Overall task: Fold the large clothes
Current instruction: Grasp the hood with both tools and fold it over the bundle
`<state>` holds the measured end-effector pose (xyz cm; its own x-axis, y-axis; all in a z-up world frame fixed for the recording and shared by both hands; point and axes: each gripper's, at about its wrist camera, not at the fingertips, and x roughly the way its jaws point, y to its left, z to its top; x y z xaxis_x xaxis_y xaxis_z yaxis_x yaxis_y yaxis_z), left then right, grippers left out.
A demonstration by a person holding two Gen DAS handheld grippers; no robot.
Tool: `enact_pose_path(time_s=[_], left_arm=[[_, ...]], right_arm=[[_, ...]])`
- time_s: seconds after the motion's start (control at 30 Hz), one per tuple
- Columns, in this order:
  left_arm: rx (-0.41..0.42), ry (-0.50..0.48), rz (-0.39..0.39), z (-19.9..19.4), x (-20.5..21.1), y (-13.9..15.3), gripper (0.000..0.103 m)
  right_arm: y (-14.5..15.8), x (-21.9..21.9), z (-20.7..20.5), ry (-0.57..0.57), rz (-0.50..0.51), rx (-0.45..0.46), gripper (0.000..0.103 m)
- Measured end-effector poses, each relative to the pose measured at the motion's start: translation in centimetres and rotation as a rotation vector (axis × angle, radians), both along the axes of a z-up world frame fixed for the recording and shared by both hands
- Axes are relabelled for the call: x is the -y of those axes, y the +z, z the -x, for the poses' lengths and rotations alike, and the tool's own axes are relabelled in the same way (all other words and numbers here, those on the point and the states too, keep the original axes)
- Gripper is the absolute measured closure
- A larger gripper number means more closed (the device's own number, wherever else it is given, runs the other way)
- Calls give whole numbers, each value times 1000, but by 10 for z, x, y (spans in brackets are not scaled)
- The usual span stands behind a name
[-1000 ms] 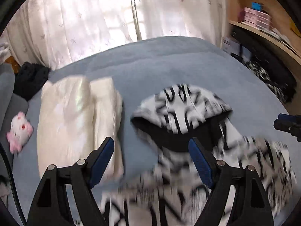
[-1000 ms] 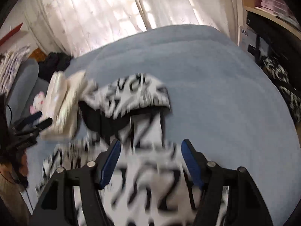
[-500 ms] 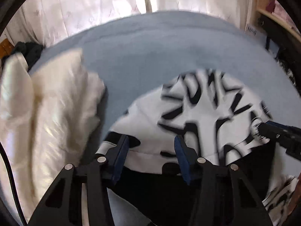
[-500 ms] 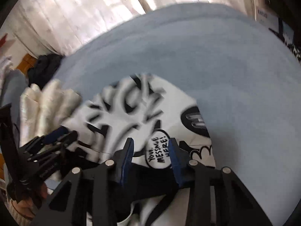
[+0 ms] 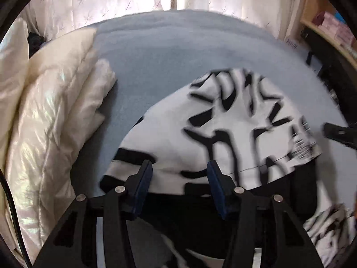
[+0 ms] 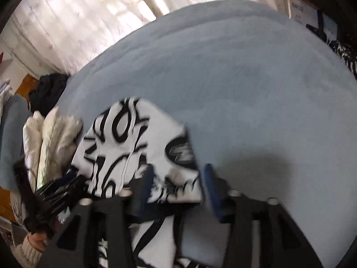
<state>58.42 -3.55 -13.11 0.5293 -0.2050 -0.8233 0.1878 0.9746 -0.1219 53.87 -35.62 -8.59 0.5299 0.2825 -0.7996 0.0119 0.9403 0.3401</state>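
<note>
A white hoodie with bold black lettering lies on the blue bed, its black-lined hood toward me. My left gripper is half closed with the hood's rim filling the gap between its blue pads. In the right wrist view the hood's right corner sits between the jaws of my right gripper, which are opening; its right pad stands clear of the cloth. Motion blurs this view. The right gripper's tip shows at the hood's far edge, and the left gripper at the lower left.
A folded cream puffer jacket lies on the bed just left of the hoodie. Dark clothes are heaped at the bed's far left. A wooden shelf with boxes stands to the right. Curtains hang behind the bed.
Both grippers came down onto the hood and their jaws narrowed around its rim. Since half a second ago the right jaws have widened and that gripper has slid toward the hood's right corner.
</note>
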Motion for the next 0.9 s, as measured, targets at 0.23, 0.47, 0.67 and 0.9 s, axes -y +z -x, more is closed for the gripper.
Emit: enact_pose_path(time_s=[0.23,0.47,0.67,0.9], left_arm=[[-68,-109,52,6,32,-21,54],[-8,-121,9,20,44,-44,53],[10,-116,20,26,42,-41,53],[22,-124,71,73,12,-15,53]], right_arm=[[-33,-11,-44,21,-45,-83,47],[-47,-42,-70,53,-89,-48,46],[-29,-62,-61,153,-92,68,92],[45,-94,36,417,-27,366,95]])
